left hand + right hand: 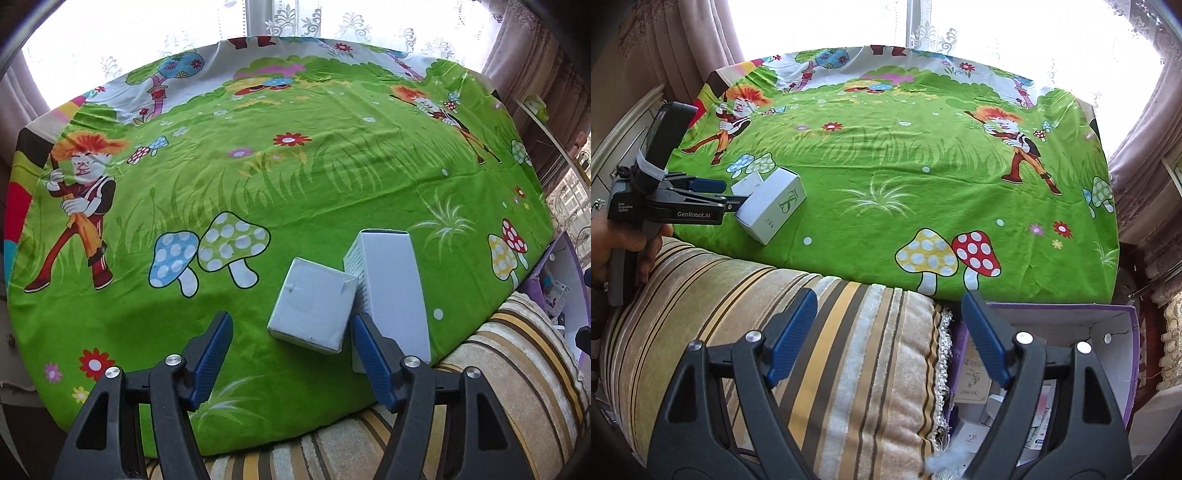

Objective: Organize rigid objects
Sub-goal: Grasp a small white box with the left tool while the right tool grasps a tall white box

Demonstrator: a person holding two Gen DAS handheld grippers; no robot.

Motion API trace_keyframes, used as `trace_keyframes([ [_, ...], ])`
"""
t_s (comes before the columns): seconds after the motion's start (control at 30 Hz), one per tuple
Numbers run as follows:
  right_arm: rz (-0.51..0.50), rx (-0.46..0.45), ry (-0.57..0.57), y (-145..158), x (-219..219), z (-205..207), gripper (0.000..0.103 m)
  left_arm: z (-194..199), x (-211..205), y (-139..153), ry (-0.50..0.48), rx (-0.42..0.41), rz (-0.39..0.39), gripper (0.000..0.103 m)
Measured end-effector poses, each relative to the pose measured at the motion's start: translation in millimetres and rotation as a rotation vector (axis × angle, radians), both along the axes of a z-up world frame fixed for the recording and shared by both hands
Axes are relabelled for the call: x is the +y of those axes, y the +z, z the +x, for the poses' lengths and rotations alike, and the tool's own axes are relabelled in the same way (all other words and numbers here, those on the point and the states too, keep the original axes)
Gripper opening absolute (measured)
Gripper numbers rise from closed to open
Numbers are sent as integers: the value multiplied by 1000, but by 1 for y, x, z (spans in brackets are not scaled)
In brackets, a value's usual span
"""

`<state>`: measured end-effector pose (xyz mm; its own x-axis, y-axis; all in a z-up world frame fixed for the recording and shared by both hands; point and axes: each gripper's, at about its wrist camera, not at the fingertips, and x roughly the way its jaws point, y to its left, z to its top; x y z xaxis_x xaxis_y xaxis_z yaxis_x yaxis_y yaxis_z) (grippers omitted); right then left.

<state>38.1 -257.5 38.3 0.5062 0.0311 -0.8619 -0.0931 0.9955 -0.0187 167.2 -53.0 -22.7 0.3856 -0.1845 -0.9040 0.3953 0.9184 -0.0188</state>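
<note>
My left claw (291, 334) spread around small white box (312, 308); right claw (888, 321) spread, empty, hiding purple box (1123, 325) contents.

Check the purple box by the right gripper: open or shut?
Open. The purple box has no lid on, and packets show inside it beneath the right gripper.

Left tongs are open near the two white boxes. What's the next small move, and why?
Probably ease the left tongs forward to straddle the small box, then close. It lies just ahead between the open pads, leaning against the tall box, not yet gripped.
</note>
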Motion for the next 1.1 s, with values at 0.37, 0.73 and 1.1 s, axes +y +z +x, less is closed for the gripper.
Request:
trace_keyframes([
  [0.37, -5, 18, 24, -2, 21, 11, 83, 6, 5, 2, -11, -3, -61, 45],
  [0.73, 40, 27, 110, 0, 76, 36, 83, 0, 32, 12, 119, -38, -123, 45],
  [1.1, 192, 174, 67, -30, 107, 76, 86, 1, 72, 4, 289, -6, -213, 45],
])
